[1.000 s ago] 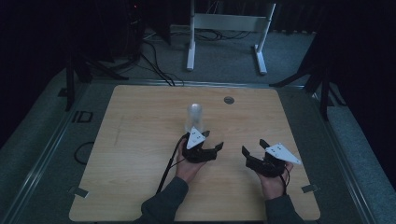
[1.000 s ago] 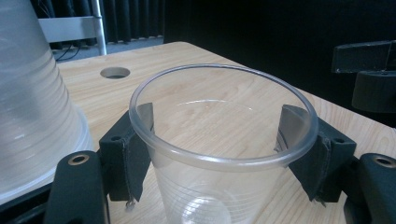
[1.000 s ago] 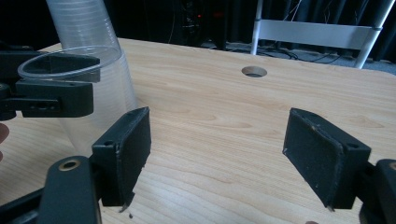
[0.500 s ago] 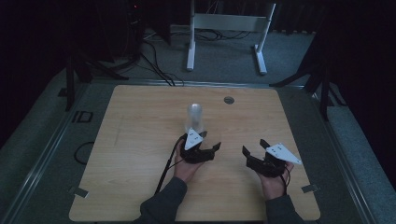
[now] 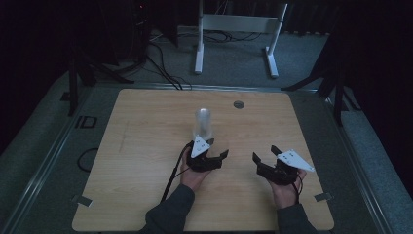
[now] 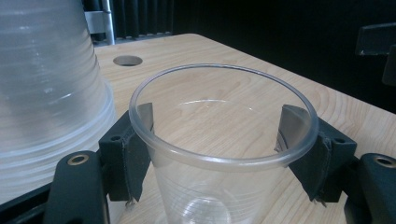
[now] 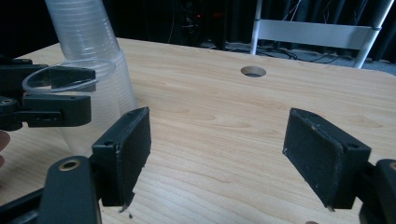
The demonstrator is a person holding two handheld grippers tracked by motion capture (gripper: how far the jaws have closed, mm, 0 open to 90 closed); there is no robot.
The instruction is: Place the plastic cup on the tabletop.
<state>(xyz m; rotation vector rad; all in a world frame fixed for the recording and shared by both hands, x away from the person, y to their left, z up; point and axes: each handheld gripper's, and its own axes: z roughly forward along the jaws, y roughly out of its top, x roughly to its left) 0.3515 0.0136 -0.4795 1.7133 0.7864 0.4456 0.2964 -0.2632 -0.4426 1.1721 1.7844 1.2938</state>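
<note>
A single clear plastic cup (image 6: pixel 219 154), thin-walled and faintly ribbed, stood upright low in the left gripper view, the left gripper (image 6: pixel 224 144) clamped on its sides just under the rolled rim, presumably to separate it. Upper left, the upside-down cup stack (image 6: pixel 46 88) stood just beside it. The right gripper (image 7: pixel 233 154) waited with jaws apart, empty, over the pale wooden table (image 5: pixel 146 126).

I see cup stack (image 6: pixel 44 88) cut off by top and left edges of left gripper view. Clear cup (image 6: pixel 219 154) base runs below bottom edge. In high view, that cup hidden behind left gripper (image 5: pixel 207 158); I can't make out dim background clutter, upper left.
</note>
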